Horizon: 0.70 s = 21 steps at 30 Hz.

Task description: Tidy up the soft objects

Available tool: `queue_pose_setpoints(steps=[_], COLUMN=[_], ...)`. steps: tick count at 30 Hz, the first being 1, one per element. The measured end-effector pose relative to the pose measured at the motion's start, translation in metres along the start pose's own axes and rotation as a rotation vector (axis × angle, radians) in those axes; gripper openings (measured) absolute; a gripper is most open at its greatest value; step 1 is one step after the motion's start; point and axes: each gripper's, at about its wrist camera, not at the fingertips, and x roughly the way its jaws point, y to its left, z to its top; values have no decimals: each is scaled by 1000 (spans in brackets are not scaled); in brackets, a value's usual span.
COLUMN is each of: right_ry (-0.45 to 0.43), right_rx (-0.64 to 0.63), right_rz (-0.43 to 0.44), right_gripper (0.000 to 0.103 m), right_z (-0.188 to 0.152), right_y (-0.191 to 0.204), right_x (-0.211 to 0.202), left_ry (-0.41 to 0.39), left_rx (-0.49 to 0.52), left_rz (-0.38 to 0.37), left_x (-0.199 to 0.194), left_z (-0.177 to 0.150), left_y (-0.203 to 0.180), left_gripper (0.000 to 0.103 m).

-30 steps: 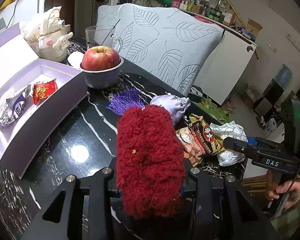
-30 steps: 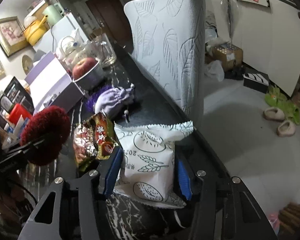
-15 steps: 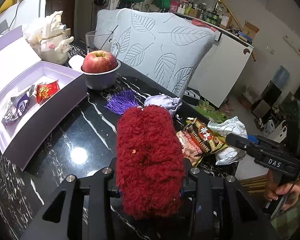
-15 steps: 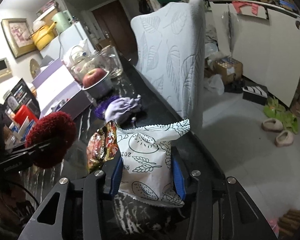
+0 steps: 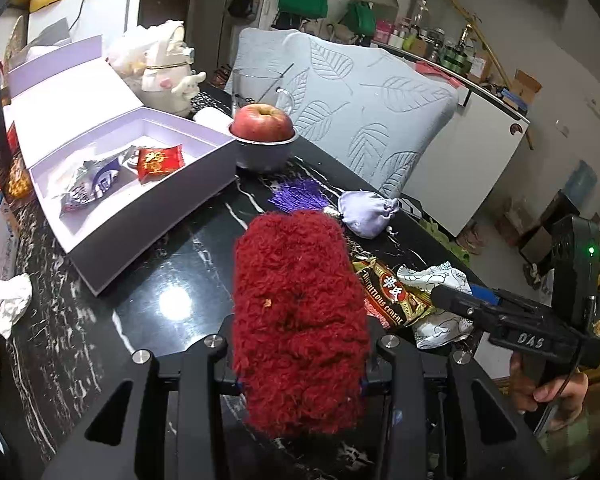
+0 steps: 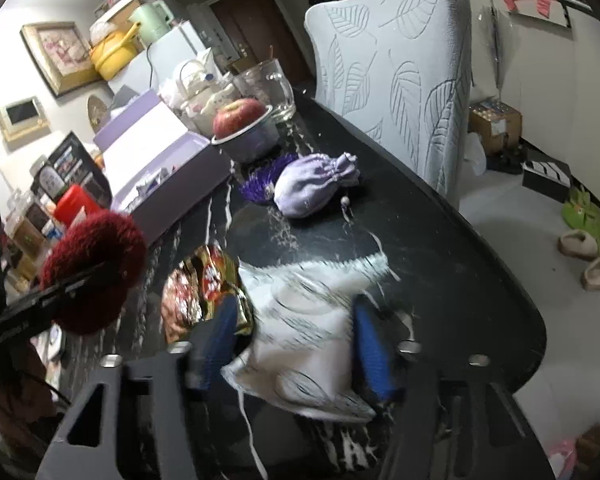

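Note:
A red fluffy ball (image 5: 300,320) fills my left gripper (image 5: 300,376), which is shut on it above the black marble table (image 5: 100,340); the right wrist view shows it (image 6: 96,272) at the left. A white printed packet (image 6: 312,300) lies blurred on the table between the blue pads of my right gripper (image 6: 296,340), whose jaws are opening and stand off the packet's sides. From the left wrist view, the packet (image 5: 440,280) lies just under the right gripper's fingertips (image 5: 444,300). A gold-brown cereal packet (image 5: 392,296) lies beside it. A lilac drawstring pouch (image 5: 366,216) with a purple tassel (image 5: 296,196) rests farther back.
An open lilac box (image 5: 152,216) holding a few wrapped snacks stands at the left. Behind it are an apple in a bowl (image 5: 266,124), a glass mug (image 5: 256,84) and a white figurine (image 5: 168,64). A leaf-pattern chair cover (image 5: 360,108) borders the far table edge. Crumpled tissue (image 5: 8,304) lies at the left.
The right jaws have spread off the white packet, which now lies loose and blurred between them. My left gripper has shifted with the red ball, and more of the box's left side shows.

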Motion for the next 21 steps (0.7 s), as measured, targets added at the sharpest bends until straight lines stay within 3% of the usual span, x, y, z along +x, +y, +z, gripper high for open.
queue_pose_setpoints(steps=[1,7,11,17,19,21], right_ry=[-10,0,15,29,82,76], right_rx=[12,44,38,63,28,-17], right_rz=[7,-43,-56,-97,-116,-135], right_gripper=[76,76,68,65,65,61], right_z=[2,10,12,14,12,10], right_y=[-1,-4,-5,-19,-18,-12], right_x=[0,10,15,7,13,14], left_ry=[-3,-3,6,20,25,28], left_rx=[-1,-1,-6,9,17,17], left_rz=[1,-8,-21,-45,-49,-48], left_x=[0,1,5,15,18,20], left_z=[0,0,2,7,8,9], left_y=[1,0,0,-6,-8,-8], left_gripper=[37,37,37,37,37,37])
